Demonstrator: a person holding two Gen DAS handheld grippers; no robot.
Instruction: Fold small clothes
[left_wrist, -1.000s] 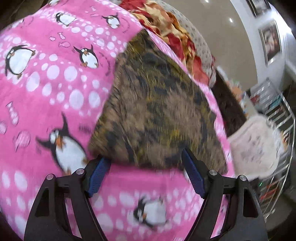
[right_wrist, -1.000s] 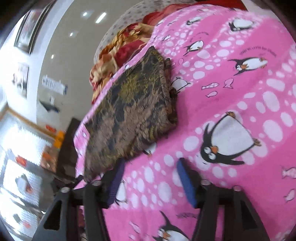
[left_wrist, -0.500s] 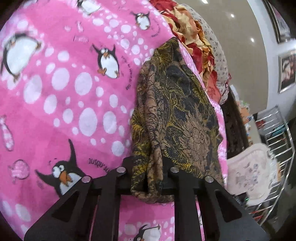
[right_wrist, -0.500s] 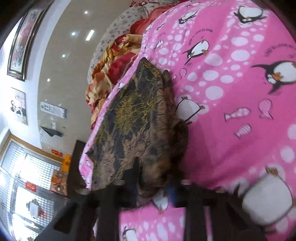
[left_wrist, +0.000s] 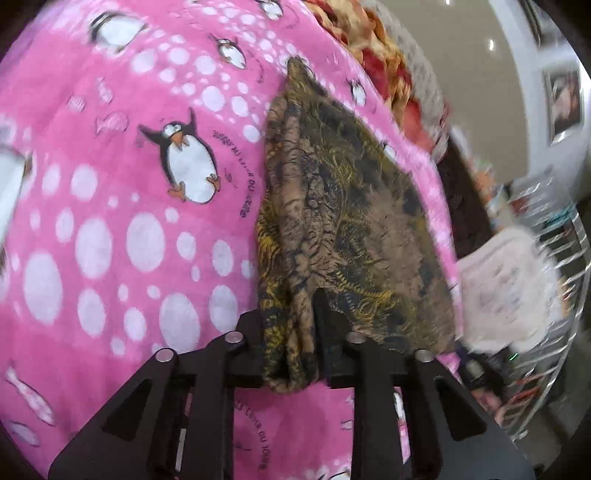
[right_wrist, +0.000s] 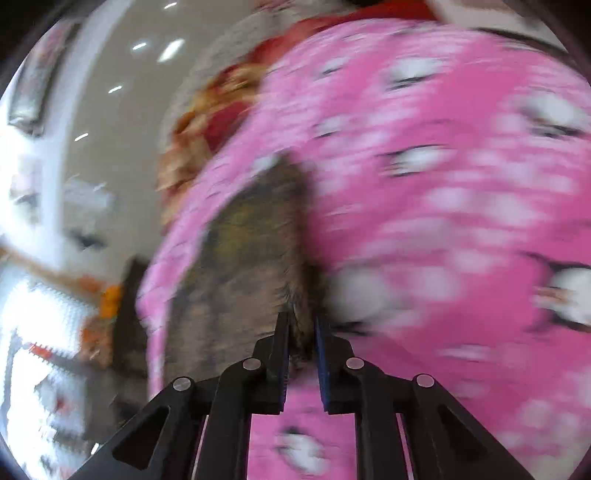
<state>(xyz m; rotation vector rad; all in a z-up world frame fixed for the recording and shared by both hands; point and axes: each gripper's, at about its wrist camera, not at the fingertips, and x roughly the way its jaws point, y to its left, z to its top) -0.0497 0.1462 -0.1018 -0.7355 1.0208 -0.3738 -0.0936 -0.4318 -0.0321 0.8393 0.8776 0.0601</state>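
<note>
A brown, black and yellow patterned garment (left_wrist: 343, 206) lies folded on a pink penguin blanket (left_wrist: 129, 221). My left gripper (left_wrist: 290, 332) is shut on the garment's near left corner, which bunches between its fingers. In the right wrist view, which is motion-blurred, my right gripper (right_wrist: 301, 332) is shut on the near right corner of the same garment (right_wrist: 240, 258), lying on the same blanket (right_wrist: 443, 221). The rest of the garment lies flat, stretching away from both grippers.
A red and orange floral cloth (left_wrist: 380, 48) lies at the far end of the blanket. A wire rack (left_wrist: 554, 295) with a pale cloth (left_wrist: 506, 288) on it stands to the right, past the bed edge. A dark piece of furniture (right_wrist: 127, 314) stands beyond the edge.
Both grippers were open before the garment's near edge a second ago. They closed on its near corners. The right gripper is now moving quickly, blurring its view.
</note>
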